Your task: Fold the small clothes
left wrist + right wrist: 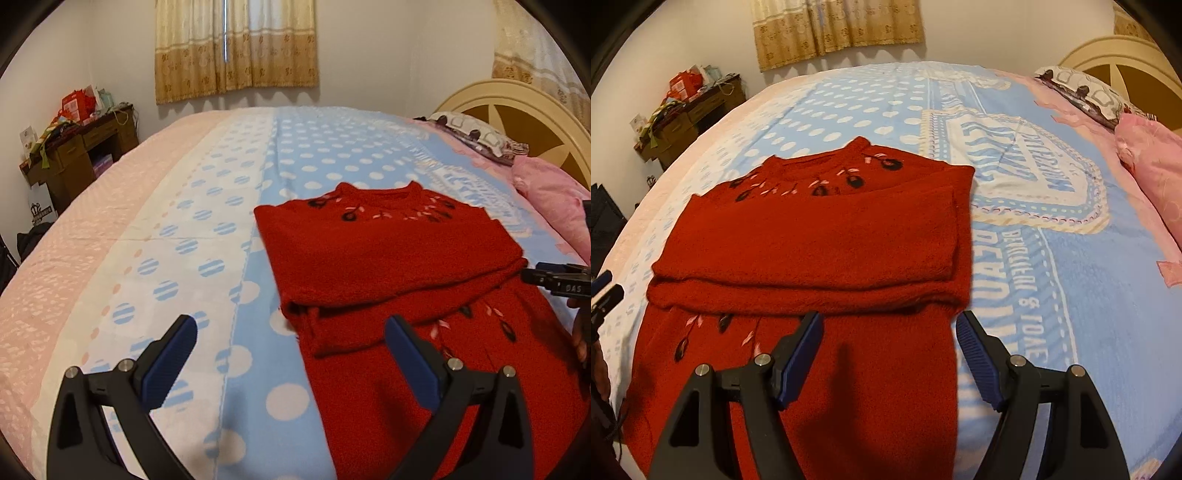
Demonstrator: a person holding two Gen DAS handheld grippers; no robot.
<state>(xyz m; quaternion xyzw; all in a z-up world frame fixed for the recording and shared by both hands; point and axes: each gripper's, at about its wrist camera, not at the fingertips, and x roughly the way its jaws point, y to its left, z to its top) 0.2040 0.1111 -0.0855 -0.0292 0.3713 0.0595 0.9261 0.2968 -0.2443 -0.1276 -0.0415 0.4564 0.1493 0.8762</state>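
A red knitted sweater [388, 258] [812, 236] with black and pink embroidered flowers lies flat on the bed, collar away from me. Its sleeves are folded across the chest in a thick band. My left gripper [291, 328] hangs open above the sweater's left edge, with nothing pressed between its blue pads. My right gripper [890, 325] stands open over the sweater's right edge, also empty. Each gripper shows at the rim of the other's view: the right gripper [535, 275] and the left gripper [607, 286].
The bed is covered by a blue polka-dot blanket [317, 155] [1089, 295]. A patterned pillow [472, 138], a pink quilt [554, 195] and a cream headboard [517, 107] are at the far right. A cluttered wooden desk [81, 147] stands by the left wall.
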